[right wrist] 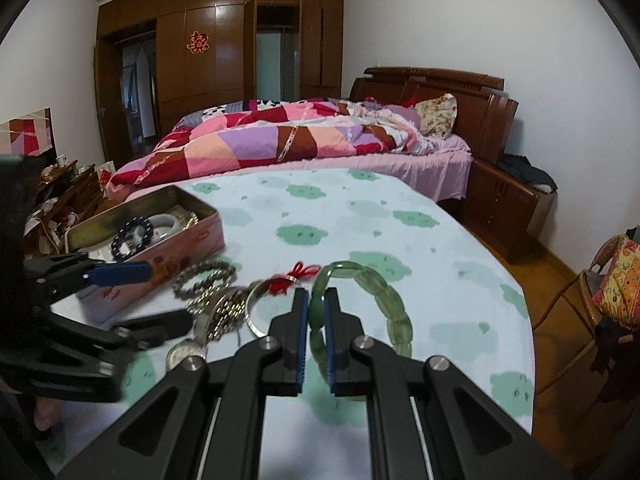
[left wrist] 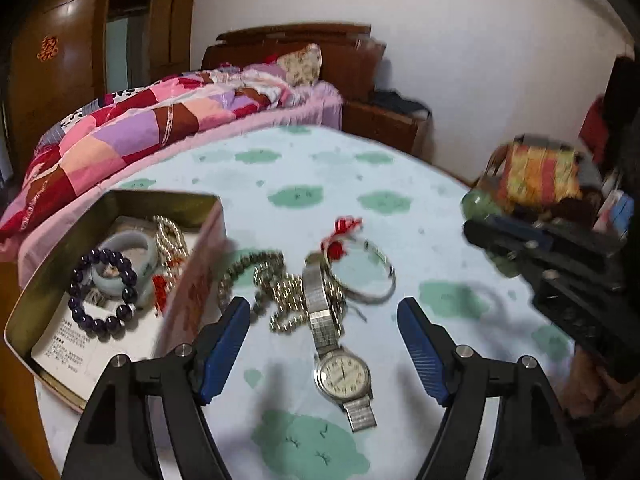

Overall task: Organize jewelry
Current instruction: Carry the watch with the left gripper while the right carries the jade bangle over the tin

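Green bangle (right wrist: 362, 304) clamped in the right hand-held gripper (right wrist: 316, 344), over the tabletop (right wrist: 440, 248).
The left hand-held gripper (left wrist: 322, 344) stands wide apart, empty, above the wristwatch (left wrist: 342, 372) and tangled chains (left wrist: 280, 292). The open tin (left wrist: 120, 200) sits just left. Likely best: carry the bangle level, lower it inside the tin before releasing.

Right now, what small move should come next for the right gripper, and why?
Probably carry the green bracelet left toward the open tin box and release it there. The right gripper is shut on the bracelet, other jewelry already lies in the tin, and the left gripper stands open, holding nothing.
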A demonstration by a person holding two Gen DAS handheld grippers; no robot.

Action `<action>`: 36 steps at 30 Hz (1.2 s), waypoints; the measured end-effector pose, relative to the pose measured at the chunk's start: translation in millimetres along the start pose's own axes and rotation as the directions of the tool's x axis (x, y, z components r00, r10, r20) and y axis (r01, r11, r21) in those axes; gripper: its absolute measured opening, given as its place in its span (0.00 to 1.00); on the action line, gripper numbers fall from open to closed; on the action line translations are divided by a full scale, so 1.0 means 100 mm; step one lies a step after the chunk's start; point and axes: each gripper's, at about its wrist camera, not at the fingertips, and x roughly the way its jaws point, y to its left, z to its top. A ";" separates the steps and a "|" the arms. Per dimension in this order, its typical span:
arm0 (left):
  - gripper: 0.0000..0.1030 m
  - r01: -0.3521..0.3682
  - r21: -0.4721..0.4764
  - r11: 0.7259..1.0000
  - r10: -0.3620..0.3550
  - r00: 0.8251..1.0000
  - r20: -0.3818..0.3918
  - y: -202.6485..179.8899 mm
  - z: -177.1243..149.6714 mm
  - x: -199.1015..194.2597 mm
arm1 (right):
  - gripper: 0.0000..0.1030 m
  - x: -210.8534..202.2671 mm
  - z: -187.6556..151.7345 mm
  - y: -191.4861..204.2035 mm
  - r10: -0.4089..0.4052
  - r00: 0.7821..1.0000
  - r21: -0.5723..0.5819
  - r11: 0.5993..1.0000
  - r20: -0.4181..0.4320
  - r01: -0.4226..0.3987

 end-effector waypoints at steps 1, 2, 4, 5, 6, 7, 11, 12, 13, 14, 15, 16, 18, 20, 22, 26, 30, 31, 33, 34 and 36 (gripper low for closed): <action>0.74 -0.002 0.009 1.000 0.003 0.999 -0.037 -0.04 -0.02 0.05 | 0.10 -0.03 -0.02 0.01 0.004 1.000 0.000 1.000 -0.005 -0.004; 0.74 -0.004 0.012 1.000 0.005 0.999 -0.053 -0.06 -0.04 0.07 | 0.10 -0.06 -0.04 0.01 0.004 1.000 -0.003 1.000 -0.009 -0.004; 0.74 -0.001 0.028 1.000 0.003 0.996 -0.087 -0.11 -0.08 0.12 | 0.10 -0.12 -0.08 0.03 -0.001 1.000 -0.014 1.000 -0.013 0.000; 0.73 -0.007 0.034 0.999 0.010 0.996 -0.094 -0.12 -0.09 0.13 | 0.10 -0.15 -0.11 0.03 -0.002 1.000 -0.015 1.000 -0.014 0.002; 0.72 -0.011 0.042 0.999 0.015 0.994 -0.104 -0.14 -0.10 0.15 | 0.10 -0.16 -0.12 0.02 -0.003 1.000 -0.016 1.000 -0.014 0.003; 0.70 -0.009 0.045 0.999 0.014 0.993 -0.115 -0.14 -0.10 0.17 | 0.10 -0.18 -0.14 0.02 -0.005 1.000 -0.019 1.000 -0.015 0.005; 0.45 0.000 0.049 0.999 0.009 0.984 -0.180 -0.15 -0.17 0.28 | 0.10 -0.19 -0.16 0.05 -0.003 1.000 -0.024 1.000 -0.008 0.003; 0.42 0.000 0.052 0.999 0.009 0.985 -0.173 -0.16 -0.18 0.27 | 0.10 -0.19 -0.16 0.05 0.000 1.000 -0.024 1.000 -0.006 0.000; 0.35 0.005 0.055 0.998 0.004 0.985 -0.173 -0.16 -0.18 0.25 | 0.10 -0.18 -0.15 0.06 0.002 1.000 -0.025 1.000 -0.004 -0.003; 0.35 0.023 0.056 0.998 -0.013 0.985 -0.172 -0.16 -0.18 0.24 | 0.10 -0.18 -0.15 0.06 0.004 1.000 -0.025 1.000 -0.003 -0.004; 0.35 0.031 0.055 0.998 -0.022 0.985 -0.169 -0.16 -0.18 0.22 | 0.10 -0.18 -0.15 0.07 0.006 1.000 -0.026 1.000 -0.002 -0.006; 0.35 0.042 0.055 0.998 -0.033 0.986 -0.162 -0.16 -0.18 0.20 | 0.10 -0.18 -0.15 0.07 0.008 1.000 -0.027 1.000 -0.001 -0.008; 0.35 0.061 0.053 0.997 -0.053 0.989 -0.136 -0.16 -0.16 0.13 | 0.10 -0.19 -0.15 0.07 0.010 1.000 -0.028 1.000 0.002 -0.010; 0.35 0.061 0.060 0.996 -0.055 0.993 -0.102 -0.17 -0.12 0.03 | 0.10 -0.20 -0.14 0.09 0.009 1.000 -0.033 0.999 0.008 -0.009; 0.35 0.059 0.058 0.997 -0.056 0.997 -0.060 -0.15 -0.05 -0.10 | 0.10 -0.22 -0.12 0.10 0.008 1.000 -0.038 0.999 0.014 -0.008; 0.35 0.042 0.056 0.998 -0.043 0.999 0.024 -0.06 0.14 -0.37 | 0.10 -0.23 -0.06 0.13 0.011 1.000 -0.046 0.999 0.026 -0.009; 0.35 0.029 0.038 0.999 -0.032 0.996 0.082 0.08 0.32 -0.56 | 0.10 -0.23 0.06 0.20 0.022 0.999 -0.060 0.998 0.048 -0.019; 0.35 0.019 0.036 0.999 -0.022 0.995 0.100 0.13 0.36 -0.62 | 0.10 -0.23 0.09 0.21 0.026 0.998 -0.064 0.998 0.052 -0.022; 0.35 0.002 0.034 0.999 -0.006 0.992 0.123 0.21 0.44 -0.69 | 0.10 -0.22 0.17 0.26 0.039 0.997 -0.078 0.996 0.064 -0.034; 0.35 -0.008 0.029 1.000 0.004 0.991 0.135 0.26 0.47 -0.73 | 0.10 -0.22 0.20 0.28 0.046 0.997 -0.083 0.996 0.068 -0.041; 0.35 -0.038 0.018 0.999 0.034 0.986 0.164 0.39 0.54 -0.82 | 0.10 -0.20 0.28 0.35 0.067 0.995 -0.099 0.993 0.079 -0.059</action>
